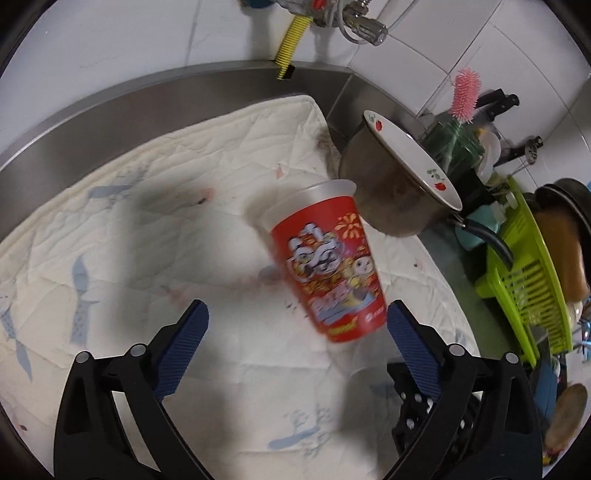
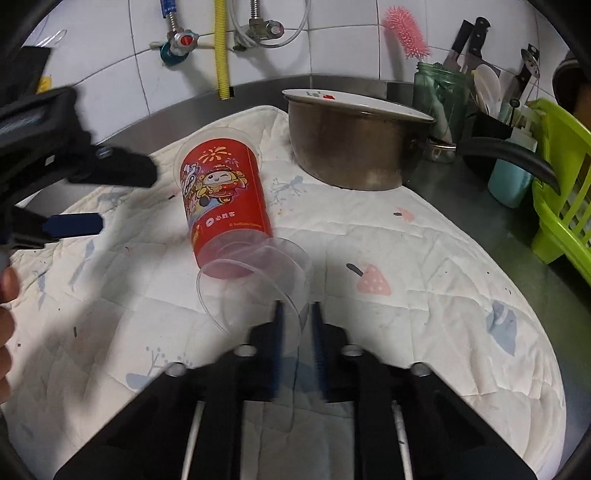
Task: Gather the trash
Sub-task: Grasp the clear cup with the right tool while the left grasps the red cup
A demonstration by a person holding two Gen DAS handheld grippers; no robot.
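Red cup [image 2: 225, 206] one; right fingers [image 2: 317, 332] pinch rim; left fingers [image 1: 402, 328] spread.

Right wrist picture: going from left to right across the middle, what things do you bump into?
Left gripper → red cup → metal pot → green glass jar → lime green basket.

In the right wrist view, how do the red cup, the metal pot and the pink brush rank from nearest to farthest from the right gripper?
1. The red cup: directly ahead, lying on the cloth. The right gripper is closed on the clear rim at its near end.
2. The metal pot: farther back, slightly right, covered by a plate.
3. The pink brush: farthest, upper right, against the tiled wall.
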